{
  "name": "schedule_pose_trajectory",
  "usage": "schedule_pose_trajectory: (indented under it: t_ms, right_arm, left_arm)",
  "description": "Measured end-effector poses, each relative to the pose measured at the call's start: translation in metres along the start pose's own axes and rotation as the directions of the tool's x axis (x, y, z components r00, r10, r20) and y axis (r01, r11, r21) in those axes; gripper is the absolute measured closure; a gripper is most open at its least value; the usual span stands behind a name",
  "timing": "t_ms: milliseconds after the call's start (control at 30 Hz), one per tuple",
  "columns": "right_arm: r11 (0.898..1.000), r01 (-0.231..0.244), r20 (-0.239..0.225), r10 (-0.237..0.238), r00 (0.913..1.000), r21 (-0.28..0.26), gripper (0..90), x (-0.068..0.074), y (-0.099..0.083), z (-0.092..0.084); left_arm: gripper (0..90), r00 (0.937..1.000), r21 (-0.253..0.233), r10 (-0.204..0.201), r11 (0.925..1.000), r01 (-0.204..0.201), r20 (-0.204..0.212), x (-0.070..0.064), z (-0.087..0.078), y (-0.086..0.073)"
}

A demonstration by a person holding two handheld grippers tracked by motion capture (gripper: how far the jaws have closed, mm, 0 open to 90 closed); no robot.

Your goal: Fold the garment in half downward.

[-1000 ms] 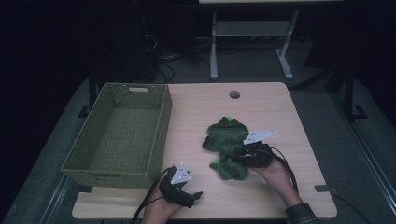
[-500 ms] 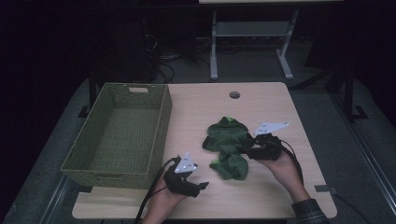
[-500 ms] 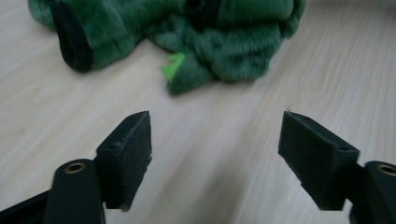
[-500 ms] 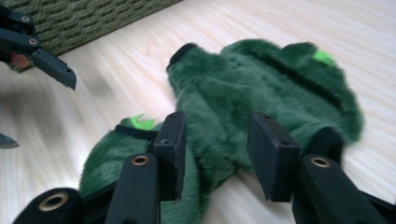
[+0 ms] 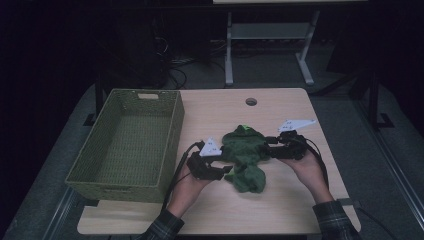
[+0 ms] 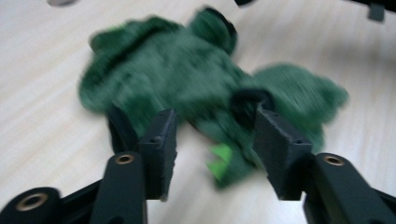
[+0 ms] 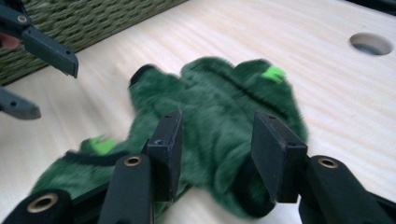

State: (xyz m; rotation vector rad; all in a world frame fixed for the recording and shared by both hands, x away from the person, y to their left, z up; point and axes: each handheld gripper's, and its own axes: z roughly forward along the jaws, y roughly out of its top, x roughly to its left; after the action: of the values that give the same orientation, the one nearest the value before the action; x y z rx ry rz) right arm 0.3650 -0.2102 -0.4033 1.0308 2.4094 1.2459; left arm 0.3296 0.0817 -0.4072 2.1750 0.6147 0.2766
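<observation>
Scene: person at a light wood table [image 5: 280, 210], a two-jaw gripper in each hand, dark room behind.
Main item: green fuzzy garment [image 5: 246, 156], crumpled, flat on the tabletop right of centre, between the two grippers; bright green tag [image 5: 245, 128] at its far end.
Left gripper [image 5: 224, 172]: at the garment's near-left edge, pointing right. Jaws have just been closing, now about half apart. In the left gripper view [image 6: 215, 140] the cloth [image 6: 205, 88] reaches in between the jaws, but the frame is blurred and the pads do not visibly press on it, so not gripping.
Right gripper [image 5: 267, 148]: at the garment's right edge, pointing left. Jaws have just been opening, now partly spread. In the right gripper view [image 7: 215, 140] green fabric [image 7: 219, 112] lies between the jaws with a gap to each pad; no clamp seen.
Basket [image 5: 172, 132]: green woven, rectangular, at the table's left, near the left gripper, apart from the garment.
Table hole [image 5: 251, 101]: round, far side, beyond the garment.
Sleeves: plaid cuffs [image 5: 334, 220] at the bottom edge.
</observation>
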Motion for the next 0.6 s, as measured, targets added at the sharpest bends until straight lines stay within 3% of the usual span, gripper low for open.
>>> schedule_pose_trajectory:
  t_ms: [300,400,433,600]
  right_arm:
    - [1.000,-0.010,0.028,0.009,0.9996,0.020,52.2,-0.020,0.014,0.018]
    - [1.000,-0.023,0.044,0.024,0.9988,-0.001,52.6,-0.030,0.015,0.031]
    - [1.000,-0.023,0.044,0.024,0.9988,-0.001,52.6,-0.030,0.015,0.031]
    - [0.996,-0.067,0.069,0.063,0.9957,0.058,51.4,-0.046,0.010,0.055]
  left_arm:
    - [58.4,0.9989,-0.009,-0.042,0.9991,0.041,-0.020,0.043,0.020,0.025]
    - [58.0,0.9976,0.026,-0.056,0.9980,0.057,-0.039,0.062,0.037,0.028]
    - [57.5,0.9976,0.026,-0.056,0.9980,0.057,-0.039,0.062,0.037,0.028]
    - [55.0,0.9951,0.079,-0.077,0.9935,0.082,-0.063,0.084,0.063,0.023]
